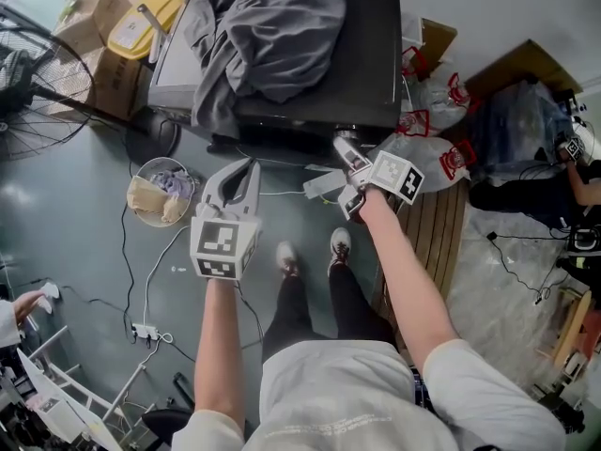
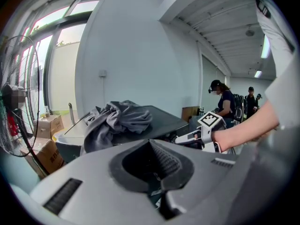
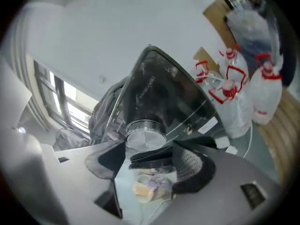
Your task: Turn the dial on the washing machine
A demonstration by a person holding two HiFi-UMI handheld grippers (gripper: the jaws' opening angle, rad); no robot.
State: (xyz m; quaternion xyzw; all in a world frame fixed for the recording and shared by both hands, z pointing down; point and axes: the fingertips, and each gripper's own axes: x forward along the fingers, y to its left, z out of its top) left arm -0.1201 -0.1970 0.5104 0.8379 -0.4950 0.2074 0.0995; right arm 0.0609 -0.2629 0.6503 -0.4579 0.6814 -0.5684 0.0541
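Right gripper (image 3: 150,153): jaws spread wide, nothing pressed between the pads. Dial (image 3: 145,136): round, silver, just ahead of the gap between those jaws, set in the dark glossy front panel of the washing machine (image 3: 161,90); no pad touches it. Left gripper (image 2: 152,159): jaws closed together, empty, held in the air short of the machine and to the left of the right gripper. Grey clothes (image 1: 272,26): heaped on the machine's dark lid, over its left half. Clear bucket (image 1: 161,191): on the floor (image 1: 75,224) left of the machine's front, holding crumpled scraps. White bags (image 1: 427,153) with red print: on the floor at the machine's right corner, beside wooden slats (image 1: 437,228). Fan (image 1: 38,73) and cardboard boxes (image 1: 105,28): at the far left, apart from the machine.
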